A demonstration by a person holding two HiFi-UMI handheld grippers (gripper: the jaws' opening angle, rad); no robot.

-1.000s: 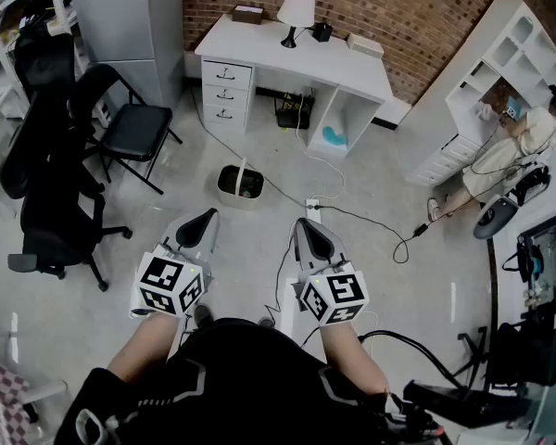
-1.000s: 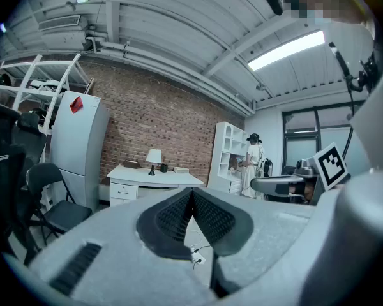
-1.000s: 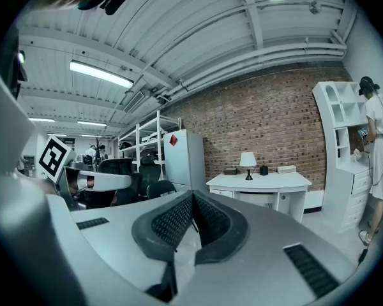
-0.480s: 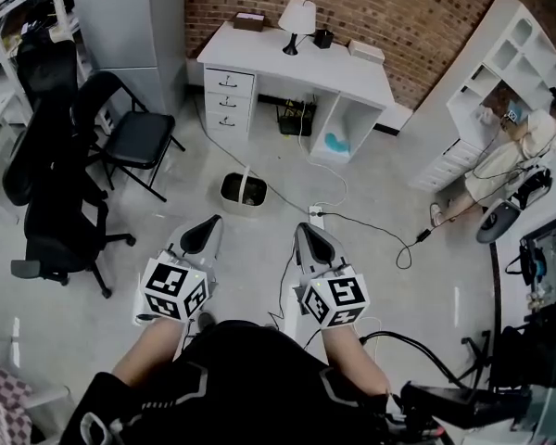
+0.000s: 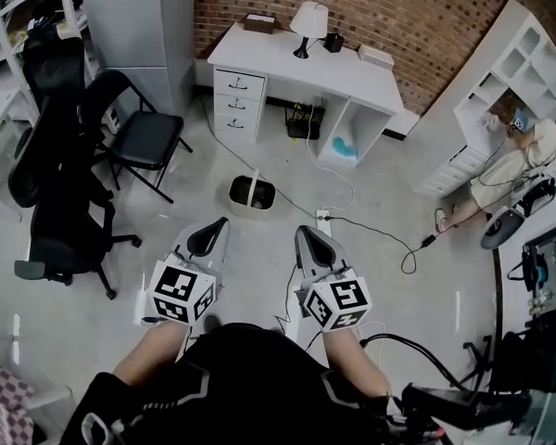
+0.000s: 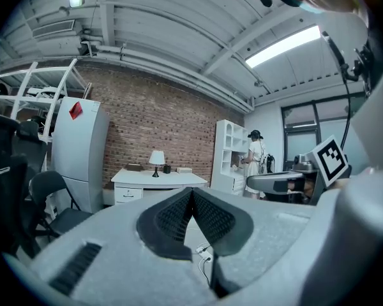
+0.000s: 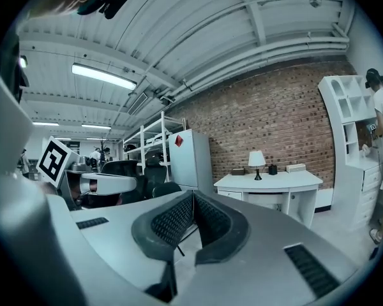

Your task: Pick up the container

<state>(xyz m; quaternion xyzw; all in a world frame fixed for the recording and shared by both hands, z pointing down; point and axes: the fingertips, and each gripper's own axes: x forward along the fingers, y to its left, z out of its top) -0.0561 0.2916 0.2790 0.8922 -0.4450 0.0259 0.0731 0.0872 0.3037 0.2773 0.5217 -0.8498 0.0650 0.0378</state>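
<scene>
Container (image 5: 251, 193) sits on the floor (image 5: 259, 248) at 12 o'clock from the hands, short of the white bench (image 5: 296, 58) carrying a lamp (image 5: 308, 21). At 6 o'clock: left gripper (image 5: 215, 228) and right gripper (image 5: 306, 235), side by side, roughly level, well apart from the container. Both sets of fingers (image 6: 172, 218) clenched pad to pad, nothing between. Chairs (image 5: 144, 133) at 10 o'clock. Person (image 5: 514, 160) at 2 o'clock by the shelves (image 5: 510, 63).

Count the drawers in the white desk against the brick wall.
3, stacked at one end of the white desk: top drawer, middle drawer, bottom drawer. None looks hidden.
</scene>
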